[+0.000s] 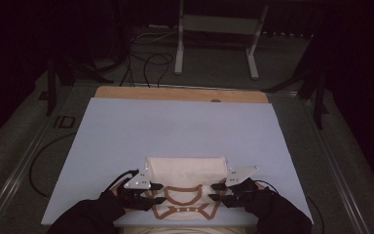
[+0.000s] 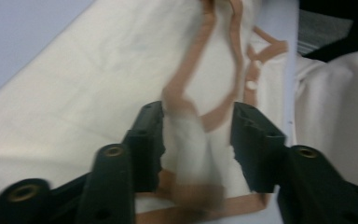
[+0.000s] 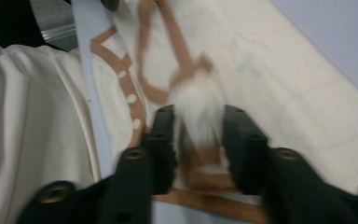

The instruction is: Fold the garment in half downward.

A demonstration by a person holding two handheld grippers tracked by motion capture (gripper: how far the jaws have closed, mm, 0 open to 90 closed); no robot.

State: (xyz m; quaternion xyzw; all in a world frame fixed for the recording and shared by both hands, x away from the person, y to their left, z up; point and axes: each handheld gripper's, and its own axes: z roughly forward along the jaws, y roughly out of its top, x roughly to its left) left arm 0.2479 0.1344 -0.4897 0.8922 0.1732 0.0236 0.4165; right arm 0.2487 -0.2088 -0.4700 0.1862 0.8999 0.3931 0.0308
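A soft cream cloth garment (image 1: 185, 170) with tan ribbon-like trim lies folded into a flat rectangle at the near edge of the pale blue-covered bench (image 1: 126, 126). Both the left hand-held gripper (image 1: 152, 194) and the right hand-held gripper (image 1: 216, 191) have their black, ridged jaws spread, each straddling a blurred, limp tuft of trimmed cloth without pinching it.
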